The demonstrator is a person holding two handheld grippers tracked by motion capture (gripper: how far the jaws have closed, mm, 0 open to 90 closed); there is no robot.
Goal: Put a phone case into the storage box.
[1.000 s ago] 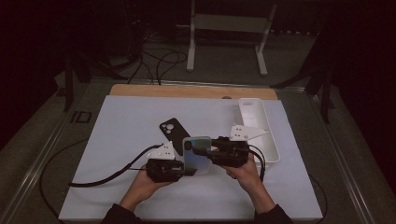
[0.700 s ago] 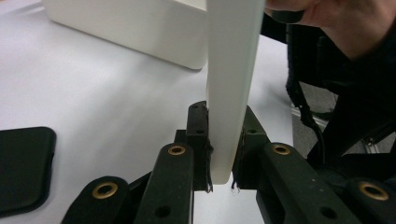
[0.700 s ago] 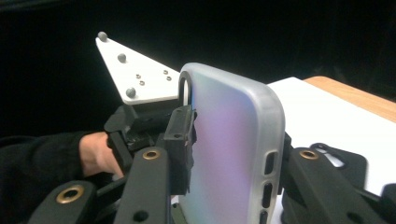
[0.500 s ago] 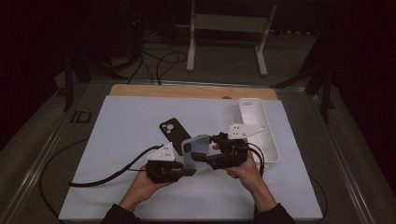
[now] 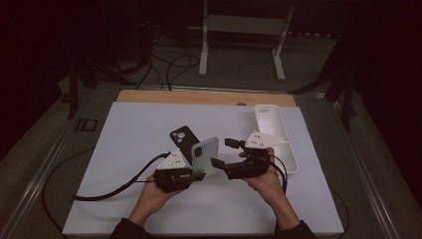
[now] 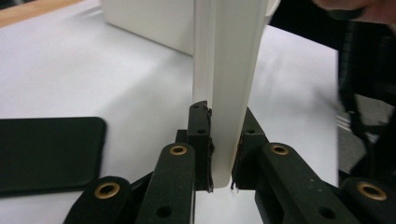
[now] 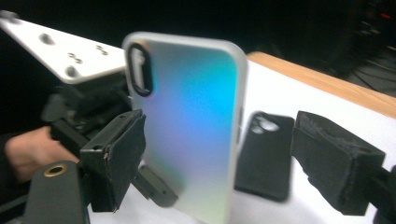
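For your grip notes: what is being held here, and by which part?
The left hand-held gripper clamps the phone case by its bottom edge; the right hand-held gripper is open.

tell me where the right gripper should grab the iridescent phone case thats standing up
Grip the iridescent case across its two long side edges, around mid-height, coming in flat-on at its back. It stands upright, the left gripper pinching its bottom edge, and the right gripper is open with pads already either side.

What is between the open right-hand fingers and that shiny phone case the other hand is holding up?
Nothing visible. The left gripper pinches the bottom edge of the shiny phone case, holding it upright. The right gripper is open, with one of its fingers on each side of the case. The black case lies behind, out of the way.
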